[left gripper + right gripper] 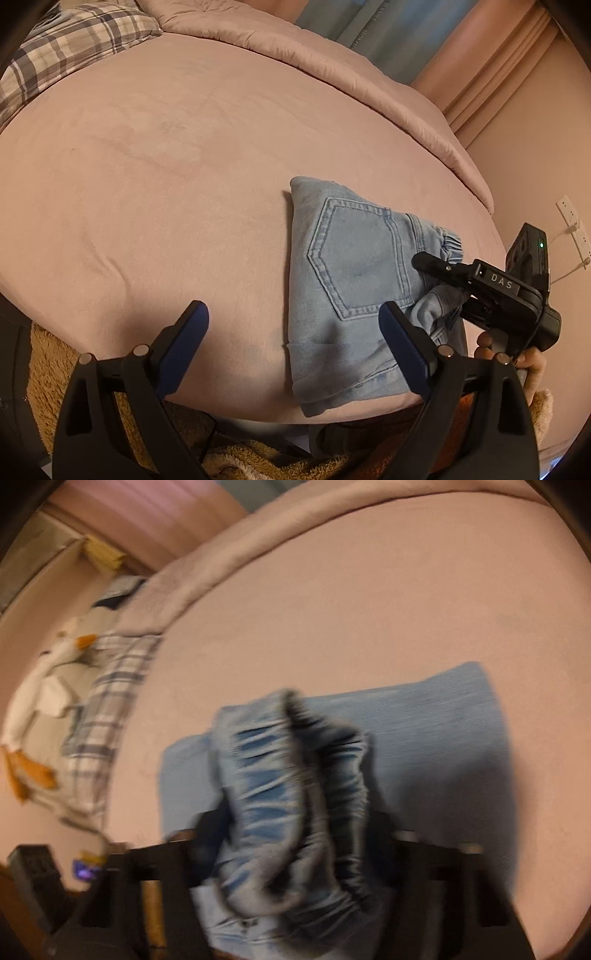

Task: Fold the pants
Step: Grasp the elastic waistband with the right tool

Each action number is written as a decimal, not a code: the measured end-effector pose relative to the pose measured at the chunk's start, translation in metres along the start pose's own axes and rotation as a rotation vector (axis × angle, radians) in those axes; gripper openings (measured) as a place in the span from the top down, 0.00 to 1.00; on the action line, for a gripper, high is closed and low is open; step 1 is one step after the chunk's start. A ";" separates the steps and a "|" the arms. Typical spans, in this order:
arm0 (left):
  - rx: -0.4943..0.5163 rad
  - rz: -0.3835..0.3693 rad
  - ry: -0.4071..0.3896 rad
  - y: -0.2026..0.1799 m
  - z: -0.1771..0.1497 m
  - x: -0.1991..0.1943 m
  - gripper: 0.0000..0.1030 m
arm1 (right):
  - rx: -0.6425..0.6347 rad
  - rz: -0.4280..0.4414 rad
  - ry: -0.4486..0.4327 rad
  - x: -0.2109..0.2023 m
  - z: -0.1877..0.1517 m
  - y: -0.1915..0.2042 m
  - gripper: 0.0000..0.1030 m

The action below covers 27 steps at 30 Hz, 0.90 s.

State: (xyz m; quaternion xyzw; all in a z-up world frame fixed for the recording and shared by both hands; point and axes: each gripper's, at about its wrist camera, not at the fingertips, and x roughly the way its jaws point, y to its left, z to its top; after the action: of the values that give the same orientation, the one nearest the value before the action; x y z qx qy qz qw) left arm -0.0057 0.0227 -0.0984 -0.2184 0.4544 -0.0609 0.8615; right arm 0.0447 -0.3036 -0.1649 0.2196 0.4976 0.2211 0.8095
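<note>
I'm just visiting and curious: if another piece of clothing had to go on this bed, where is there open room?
The widest bare stretch of pink sheet lies left of the folded jeans, bounded by the plaid pillow and rumpled quilt. It is crowded at the jeans' right edge, where the right gripper grips the waistband. The left gripper hangs open, empty.

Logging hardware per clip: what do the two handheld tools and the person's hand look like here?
The left tool has black plastic arms with silver pivot pins and dark blue finger pads. The right tool is black too, with a white "DAS" marking, a green status light on its rear block and a thin black cable. The bare hand gripping it shows no sleeve.
</note>
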 end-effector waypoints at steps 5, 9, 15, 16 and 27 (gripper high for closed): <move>0.011 -0.016 -0.003 -0.003 0.002 -0.003 0.10 | -0.091 -0.062 -0.120 -0.034 -0.011 0.024 0.62; 0.017 -0.038 -0.017 -0.010 0.007 -0.006 0.11 | -0.128 -0.030 -0.267 -0.085 -0.013 0.035 0.62; 0.088 -0.038 -0.028 -0.035 0.022 0.006 0.27 | 0.018 -0.158 -0.258 -0.082 -0.016 -0.013 0.62; 0.103 -0.043 -0.015 -0.040 0.026 0.012 0.29 | 0.049 -0.170 -0.234 -0.077 -0.018 -0.023 0.62; 0.156 -0.008 0.171 -0.056 0.026 0.099 0.56 | 0.067 -0.263 -0.180 -0.054 -0.023 -0.032 0.62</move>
State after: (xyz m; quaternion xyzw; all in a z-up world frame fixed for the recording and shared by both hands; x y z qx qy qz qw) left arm 0.0778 -0.0498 -0.1365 -0.1465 0.5192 -0.1181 0.8337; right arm 0.0066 -0.3575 -0.1546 0.1985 0.4548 0.0761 0.8648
